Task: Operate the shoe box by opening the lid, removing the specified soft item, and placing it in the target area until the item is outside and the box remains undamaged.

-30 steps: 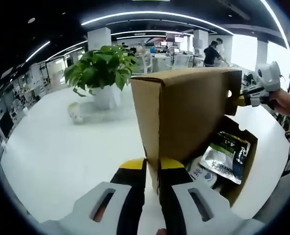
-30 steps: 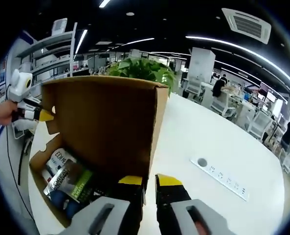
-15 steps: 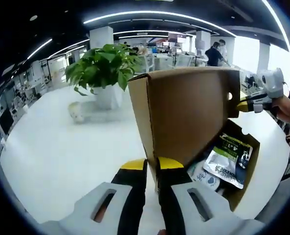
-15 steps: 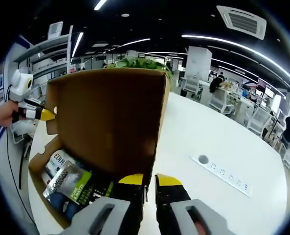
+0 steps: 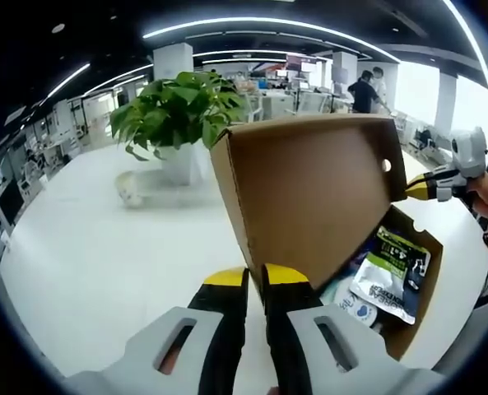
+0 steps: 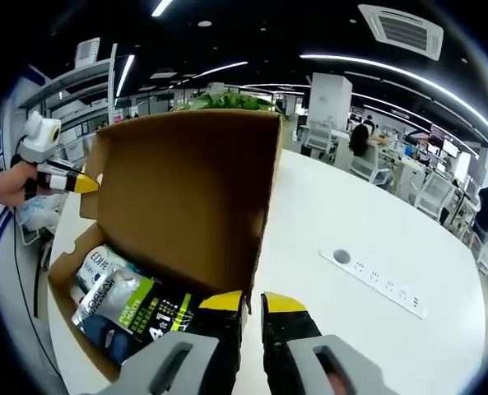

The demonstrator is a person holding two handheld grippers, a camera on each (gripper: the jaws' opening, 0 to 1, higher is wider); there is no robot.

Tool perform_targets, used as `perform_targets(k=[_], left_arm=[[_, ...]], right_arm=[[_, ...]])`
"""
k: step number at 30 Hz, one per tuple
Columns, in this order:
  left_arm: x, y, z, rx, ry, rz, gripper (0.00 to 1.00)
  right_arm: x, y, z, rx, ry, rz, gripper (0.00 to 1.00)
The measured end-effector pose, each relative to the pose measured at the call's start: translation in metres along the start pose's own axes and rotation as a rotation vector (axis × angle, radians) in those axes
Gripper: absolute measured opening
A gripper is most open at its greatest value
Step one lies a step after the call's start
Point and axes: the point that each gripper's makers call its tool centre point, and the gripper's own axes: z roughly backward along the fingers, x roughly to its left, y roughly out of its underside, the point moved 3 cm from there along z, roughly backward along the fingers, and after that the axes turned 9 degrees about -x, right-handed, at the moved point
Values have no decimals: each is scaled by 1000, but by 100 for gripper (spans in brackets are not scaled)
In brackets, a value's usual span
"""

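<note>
In the left gripper view my left gripper [image 5: 255, 278] pinches the raised lid [image 5: 309, 193] of the shoe box [image 5: 418, 306], pouches [image 5: 389, 274] inside; in the right gripper view my right gripper [image 6: 253, 303] clamps its corner too, so uneven pulling might tear the cardboard hinge.

Both views close, opposite ends of open box [image 5: 309, 189]; share contents.

One shoe box [image 5: 309, 189], one potted plant [image 5: 174, 115] (packets inside uncountable).
</note>
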Motion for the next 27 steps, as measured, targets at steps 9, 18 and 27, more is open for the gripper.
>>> perform_targets(k=[9,18,27], left_arm=[[5,-1,-9,9,-3,7,5],[7,-1,-15,16,-6,11,5],[9,0,-22,25,-20,14,5]], right_arm=[[0,-1,4,-16,-9,-22,7],[4,3,9,-20,-13,-43,10],[5,14,14,-17,-13,-65,10]])
